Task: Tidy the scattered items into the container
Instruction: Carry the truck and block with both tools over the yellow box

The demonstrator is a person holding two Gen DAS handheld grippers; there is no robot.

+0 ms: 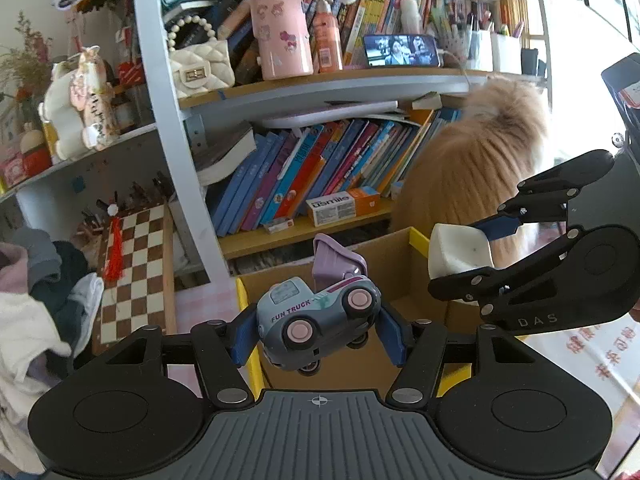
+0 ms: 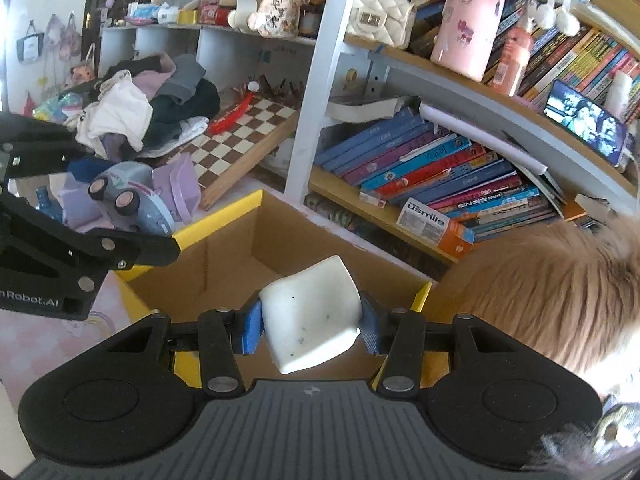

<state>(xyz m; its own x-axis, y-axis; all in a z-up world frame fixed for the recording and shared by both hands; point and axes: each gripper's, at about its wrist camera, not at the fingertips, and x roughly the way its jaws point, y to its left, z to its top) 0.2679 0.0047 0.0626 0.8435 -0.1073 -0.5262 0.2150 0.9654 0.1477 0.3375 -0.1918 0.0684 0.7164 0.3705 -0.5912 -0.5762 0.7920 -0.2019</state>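
Above the cardboard box (image 2: 240,256), left tongs (image 1: 318,330) pinch the toy truck (image 1: 316,320); right tongs (image 2: 310,326), nearer centre, clamp the white block (image 2: 310,316).

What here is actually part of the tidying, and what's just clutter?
Part of the job:
toy truck in left gripper
white foam block in right gripper
cardboard box

Just lying about:
chessboard
books
clothes pile
fluffy pet
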